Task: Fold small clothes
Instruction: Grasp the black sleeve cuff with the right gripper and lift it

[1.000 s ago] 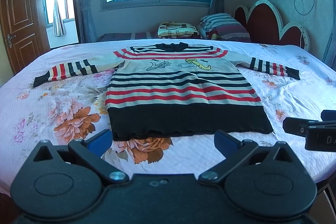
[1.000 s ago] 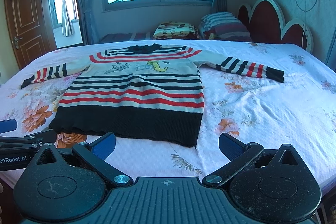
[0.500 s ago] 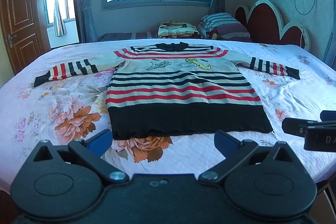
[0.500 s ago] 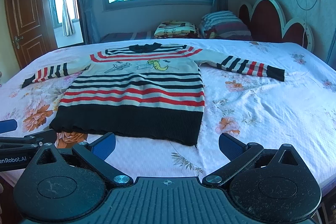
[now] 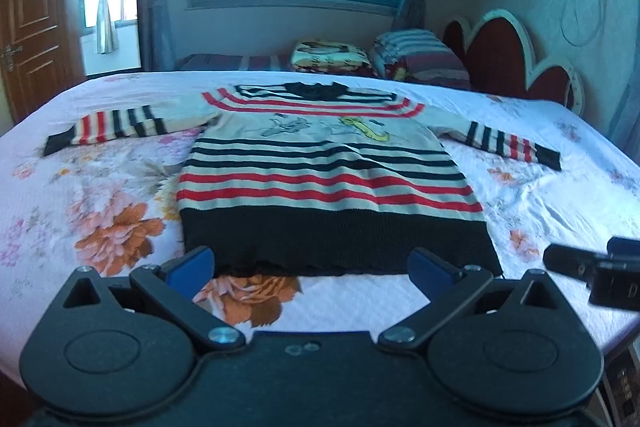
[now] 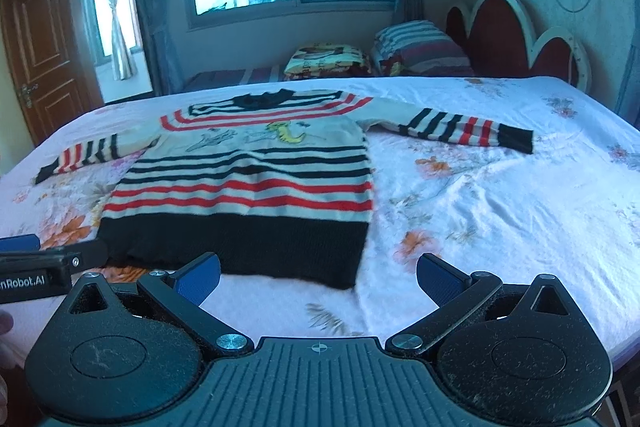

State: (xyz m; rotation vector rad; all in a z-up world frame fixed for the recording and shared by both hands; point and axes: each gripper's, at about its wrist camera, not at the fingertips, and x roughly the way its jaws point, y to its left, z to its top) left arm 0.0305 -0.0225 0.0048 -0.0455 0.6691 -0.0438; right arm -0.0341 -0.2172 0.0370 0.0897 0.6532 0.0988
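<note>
On the floral bedsheet [image 5: 60, 195]: striped sweater [image 5: 328, 183] spread flat, sleeves out toward 9 and 3 o'clock. Left gripper [image 5: 314, 265] and right gripper [image 6: 318, 277] spread wide, empty, near the black hem. Chest cartoon print blurred; hem corners partly hidden by blue fingertips [image 5: 191, 264].

Floral-sheeted bed [image 5: 100, 187], striped sweater [image 5: 328, 179] spread flat, pillows [image 5: 420, 55] beyond

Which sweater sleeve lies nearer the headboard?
The sleeve on the sweater's right in both views, its black cuff pointing toward the red headboard; the other sleeve points toward the door.
</note>
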